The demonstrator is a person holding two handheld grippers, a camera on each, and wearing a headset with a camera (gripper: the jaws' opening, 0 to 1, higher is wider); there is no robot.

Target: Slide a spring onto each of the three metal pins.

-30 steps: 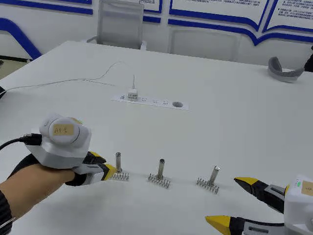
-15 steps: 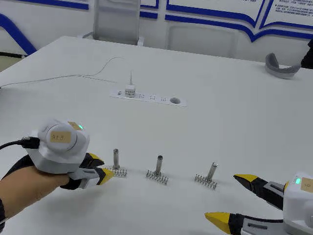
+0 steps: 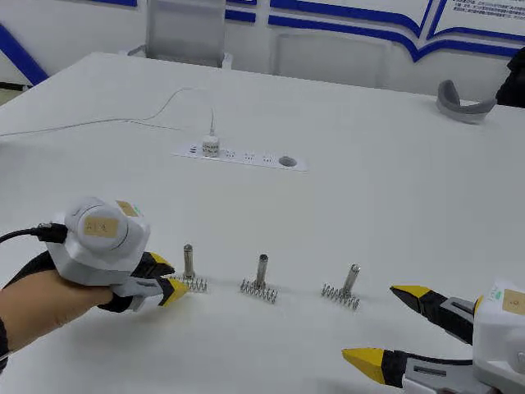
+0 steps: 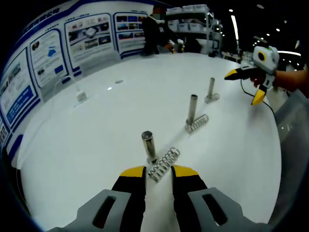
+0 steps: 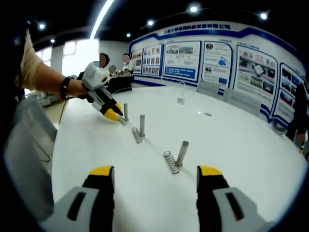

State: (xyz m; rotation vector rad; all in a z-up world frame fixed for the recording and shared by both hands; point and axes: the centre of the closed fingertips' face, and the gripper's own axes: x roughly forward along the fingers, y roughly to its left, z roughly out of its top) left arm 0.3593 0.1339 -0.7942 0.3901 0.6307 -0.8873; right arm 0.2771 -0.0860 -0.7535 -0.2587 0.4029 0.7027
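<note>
Three upright metal pins stand in a row on the white table: left pin [image 3: 188,260], middle pin [image 3: 262,269], right pin [image 3: 353,277]. A spring lies flat at each pin's base: left spring [image 3: 195,284], middle spring [image 3: 258,290], right spring [image 3: 340,296]. My left gripper [image 3: 169,276] is low at the left spring. In the left gripper view the left gripper [image 4: 158,171] has its jaws narrowly apart, with the near end of that spring [image 4: 163,163] between the tips beside the pin [image 4: 148,145]. My right gripper [image 3: 384,325] stands wide open, short of the right pin [image 5: 182,152] and its spring [image 5: 169,161].
A white power strip [image 3: 239,156] with a plug and thin cable lies mid-table. A grey curved object [image 3: 459,103] rests at the far right, and a chair [image 3: 184,29] stands behind the table. Wall posters [image 5: 217,60] line the room.
The head camera has shifted a little. Both grippers keep about the same places relative to the pins and springs.
</note>
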